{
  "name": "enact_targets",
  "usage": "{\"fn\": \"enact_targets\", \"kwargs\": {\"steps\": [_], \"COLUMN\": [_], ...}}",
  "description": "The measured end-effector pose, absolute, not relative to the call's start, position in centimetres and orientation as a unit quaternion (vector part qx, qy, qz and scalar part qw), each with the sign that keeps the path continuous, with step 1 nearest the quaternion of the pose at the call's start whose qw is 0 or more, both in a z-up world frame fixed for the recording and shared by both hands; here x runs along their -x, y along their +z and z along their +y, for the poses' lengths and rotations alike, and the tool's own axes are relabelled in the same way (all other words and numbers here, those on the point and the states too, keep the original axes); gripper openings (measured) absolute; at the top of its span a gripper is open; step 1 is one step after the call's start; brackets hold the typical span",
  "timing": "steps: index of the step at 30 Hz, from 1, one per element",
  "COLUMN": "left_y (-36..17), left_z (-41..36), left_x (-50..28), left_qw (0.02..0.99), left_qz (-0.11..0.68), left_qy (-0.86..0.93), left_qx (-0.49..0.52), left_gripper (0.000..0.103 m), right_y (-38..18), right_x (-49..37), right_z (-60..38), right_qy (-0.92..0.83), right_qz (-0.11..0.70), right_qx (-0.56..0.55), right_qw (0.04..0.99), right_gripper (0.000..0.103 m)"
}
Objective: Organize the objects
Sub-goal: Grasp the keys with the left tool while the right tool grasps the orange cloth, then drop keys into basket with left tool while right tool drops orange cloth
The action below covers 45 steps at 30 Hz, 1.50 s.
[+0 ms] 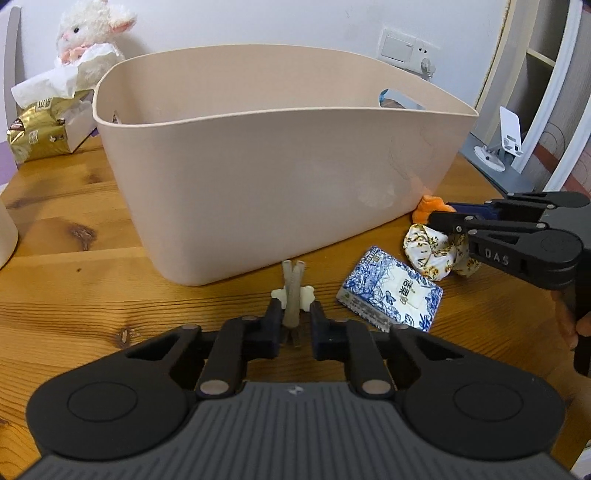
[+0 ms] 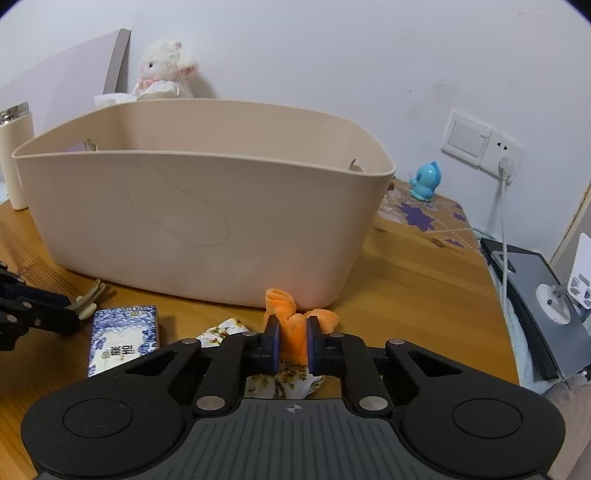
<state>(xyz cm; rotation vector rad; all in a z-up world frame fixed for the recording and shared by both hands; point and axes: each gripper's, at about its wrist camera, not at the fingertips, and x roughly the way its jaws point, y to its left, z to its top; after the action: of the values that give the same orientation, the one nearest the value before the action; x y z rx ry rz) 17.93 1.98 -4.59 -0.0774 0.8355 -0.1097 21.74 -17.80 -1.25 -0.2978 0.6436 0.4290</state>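
Note:
A beige plastic basket (image 1: 258, 184) stands on the wooden table; it also shows in the right wrist view (image 2: 184, 229). My left gripper (image 1: 293, 317) has its jaws around a grey-and-cream hair clip (image 1: 292, 295) lying on the table, with a small gap on the right side. My right gripper (image 2: 291, 336) is shut on an orange cloth (image 2: 291, 325) in front of the basket. A floral fabric piece (image 1: 432, 251) lies under the right gripper. A blue-and-white tissue pack (image 1: 391, 291) lies between the two grippers.
A white plush toy (image 1: 92, 29) and a gold tissue pack (image 1: 40, 129) sit behind the basket at left. A cream bottle (image 2: 14, 158) stands at far left. A blue figurine (image 2: 424, 181), a wall socket (image 2: 480, 140) and a phone stand (image 1: 506, 140) are at right.

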Motion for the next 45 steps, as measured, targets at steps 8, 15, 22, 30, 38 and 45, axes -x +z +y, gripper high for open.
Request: {"fn": "enact_targets", "kwargs": {"steps": [8,15,22,30,38,45], "left_y": [-4.7,-3.6,-0.7,4.3,8.0,8.0], "left_z": [2.2,2.2,2.5,2.2,2.2,2.7], "left_x": [-16.8,-15.3,-13.1,-12.2,-14.4,-19.9], "left_qw": [0.91,0.912,0.927,0.95,0.965,0.965], "left_qz": [0.408,0.403,0.369,0.306,0.258,0.26], "left_qy": [-0.056,-0.058,-0.062,-0.059,-0.036,0.0], "left_qx": [0.049,0.049,0.041,0.027,0.02,0.026], "left_gripper": [0.012,0.012,0.012,0.012,0.012,0.012], "right_y": [1.2,3.1,6.3,9.6,10.7,9.1], "right_x": [-19.2,-16.5,-14.0,-14.1,-16.7,-20.2], "right_z": [-18.5,-19.1,-19.9,-19.7,-17.6,-14.0], "right_qy": [0.205,0.198,0.196,0.204,0.218,0.219], "right_qz": [0.288,0.265,0.218,0.167,0.146,0.171], "right_qx": [0.143,0.133,0.127,0.115,0.104,0.094], "right_qw": [0.924,0.934,0.948,0.958,0.959,0.956], "right_gripper": [0.012,0.012,0.012,0.012,0.012,0.012]}}
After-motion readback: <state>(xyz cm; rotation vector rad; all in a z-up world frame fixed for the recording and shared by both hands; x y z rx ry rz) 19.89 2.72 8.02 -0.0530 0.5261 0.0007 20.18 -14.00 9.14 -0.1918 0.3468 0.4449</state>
